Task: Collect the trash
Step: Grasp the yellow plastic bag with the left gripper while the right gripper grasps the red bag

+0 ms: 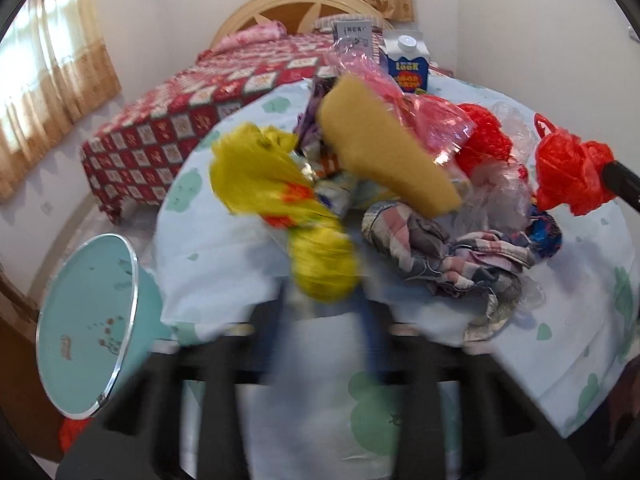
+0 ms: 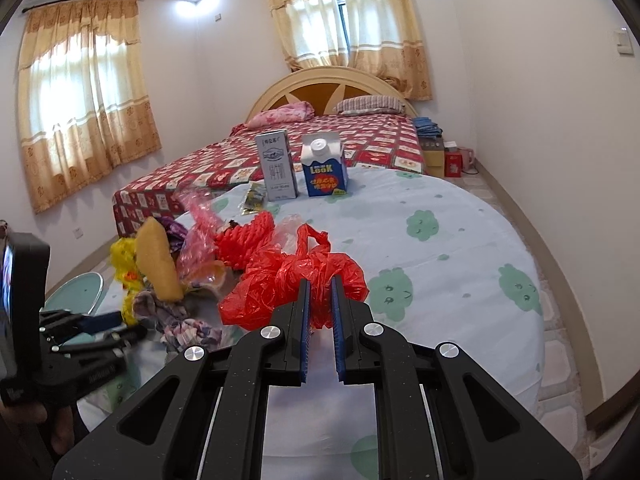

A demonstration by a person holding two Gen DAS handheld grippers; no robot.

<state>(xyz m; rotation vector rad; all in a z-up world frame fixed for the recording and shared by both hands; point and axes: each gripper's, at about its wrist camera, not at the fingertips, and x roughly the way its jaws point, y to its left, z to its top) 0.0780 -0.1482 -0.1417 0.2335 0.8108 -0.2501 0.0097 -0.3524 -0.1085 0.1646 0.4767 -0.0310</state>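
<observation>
Red plastic, a crumpled bag (image 2: 296, 284), is seen pinched between the narrow jaws of the right gripper (image 2: 321, 292) above the pale cloth-covered table (image 2: 460, 216); in the left wrist view the same bag (image 1: 568, 174) appears at the right edge with only a black fingertip behind it. The left gripper (image 1: 328, 308) is smeared by motion in its own view, with a yellow wrapper (image 1: 276, 200) lying at the blurred finger ends; whether the pads press on it cannot be told. From the right wrist view that gripper (image 2: 120, 326) is seen side-on at the left, its jaws narrow. A teal bin (image 1: 88, 328) beside the table is shown open-mouthed in the left view, while only its rim (image 2: 76, 288) shows in the right. Two cartons are counted in the right view, a grey one (image 2: 278, 168) and a blue one (image 2: 324, 170), standing side by side; in the left view the grey one is mostly hidden. One yellow sponge (image 1: 384, 148), one checked cloth (image 1: 448, 256), one pink cellophane piece (image 1: 424, 116) and one red net ball (image 1: 484, 140) are counted in the pile. A bed (image 2: 320, 140) with two pillows is shown beyond.
</observation>
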